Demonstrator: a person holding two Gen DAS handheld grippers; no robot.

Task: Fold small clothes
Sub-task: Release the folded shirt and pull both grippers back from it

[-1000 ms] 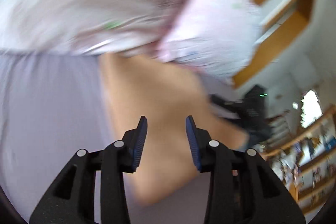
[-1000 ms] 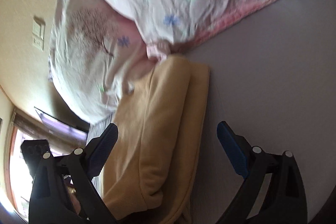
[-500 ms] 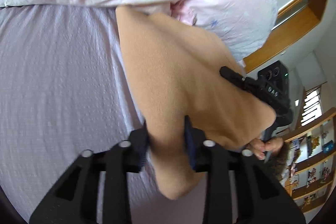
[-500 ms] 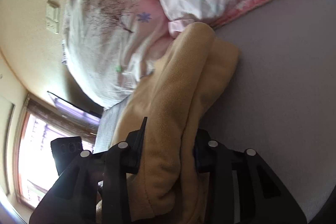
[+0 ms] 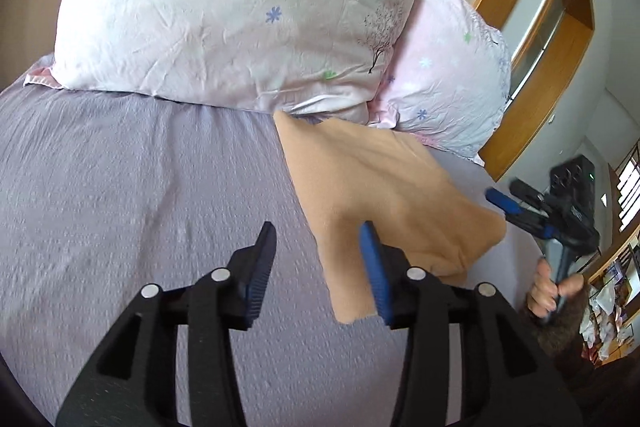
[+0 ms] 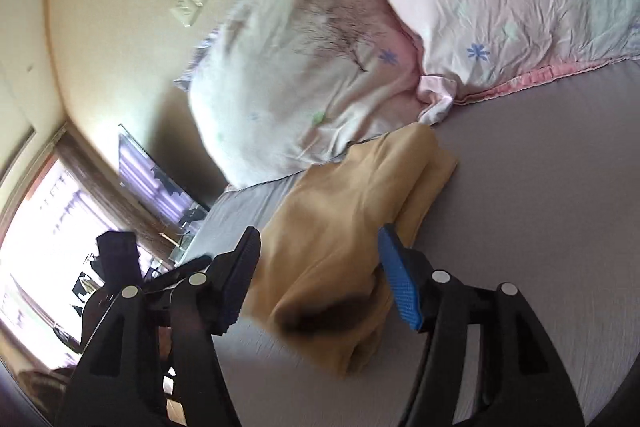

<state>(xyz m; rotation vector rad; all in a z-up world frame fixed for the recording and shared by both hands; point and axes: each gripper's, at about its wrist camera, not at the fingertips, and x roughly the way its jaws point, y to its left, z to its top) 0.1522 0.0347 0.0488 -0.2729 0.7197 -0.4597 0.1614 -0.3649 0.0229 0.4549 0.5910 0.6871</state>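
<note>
In the left wrist view, the left tongs [image 5: 318, 263] were seen open at lower centre, nothing held, the right-hand pad lying against the near edge of the tan garment [image 5: 384, 195]. The garment was spread on the lavender bed [image 5: 120, 187], its long axis running from lower centre up toward the pillows [image 5: 240, 11] at the top of the frame. In the right wrist view, the right tongs [image 6: 318, 271] were likewise open, the garment's bunched near end lying between the pads without being pinched. The right tongs were judged better placed for the next grasp; the far end was tucked against the pillows.
</note>
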